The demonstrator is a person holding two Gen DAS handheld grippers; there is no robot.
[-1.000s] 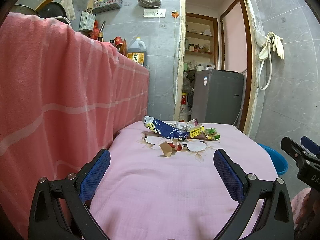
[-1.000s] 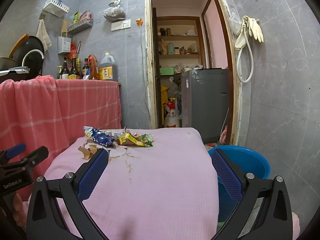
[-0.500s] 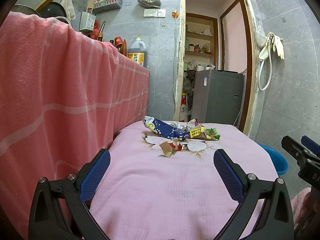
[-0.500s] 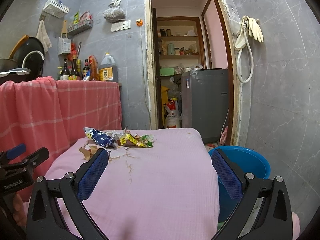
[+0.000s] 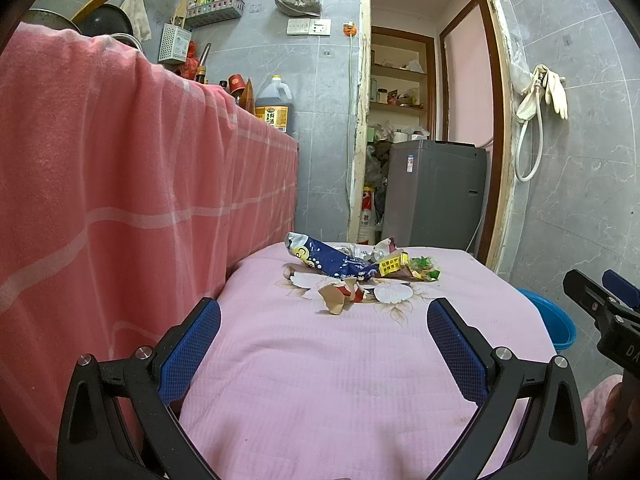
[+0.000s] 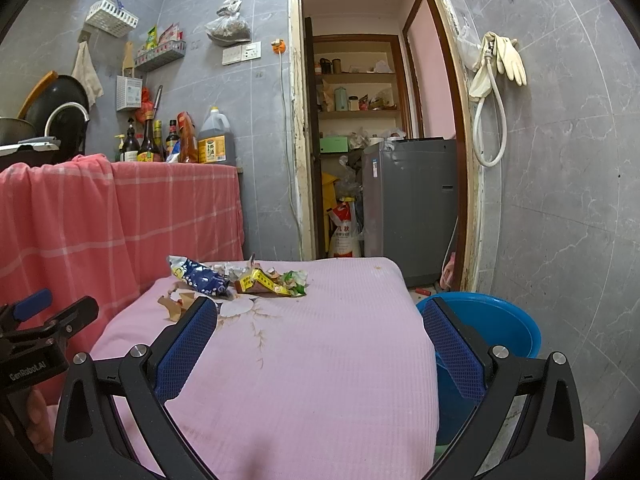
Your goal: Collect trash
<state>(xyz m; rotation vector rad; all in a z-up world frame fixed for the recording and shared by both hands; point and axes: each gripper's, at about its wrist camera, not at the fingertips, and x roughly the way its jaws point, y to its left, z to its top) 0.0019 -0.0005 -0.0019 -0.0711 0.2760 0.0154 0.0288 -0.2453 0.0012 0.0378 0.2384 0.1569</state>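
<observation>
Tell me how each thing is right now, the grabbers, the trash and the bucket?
left gripper: open, holding nothing.
right gripper: open, holding nothing.
blue snack bag: crumpled, lying on the pink cloth.
brown paper scrap: torn, lying nearest the grippers.
blue bucket: upright beside the cloth; contents hidden.

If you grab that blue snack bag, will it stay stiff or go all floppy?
Probably floppy: the blue bag already lies crumpled and flattened on the pink cloth, so it looks empty and light. Its shiny film may crinkle and slip between the pads, and a push would likely slide it, not roll it.
</observation>
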